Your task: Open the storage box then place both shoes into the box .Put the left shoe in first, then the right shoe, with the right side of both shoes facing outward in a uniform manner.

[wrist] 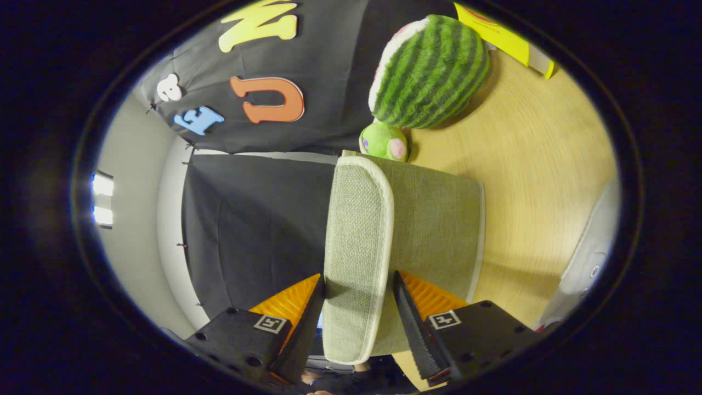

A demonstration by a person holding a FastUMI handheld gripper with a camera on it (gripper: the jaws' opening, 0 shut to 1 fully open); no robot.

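Tool (357, 307) clamped on woven-fabric box lid (359, 241), piped edge; fuzzy striped watermelon plush (430, 71) beyond.

The setting is a staged recording booth arranged as a home scene, not a lived-in room. Black cloth (258, 219) is pinned up as a backdrop wall, with a plain pale wall (131, 241) and bright light fixtures (102, 200) beyond it. The work surface is a light wood-grain table (543, 181). Household items rest on it: a watermelon-shaped plush cushion (430, 71), a small green plush toy (384, 141), a green fabric storage box (433, 219) and a yellow carton (507, 38).
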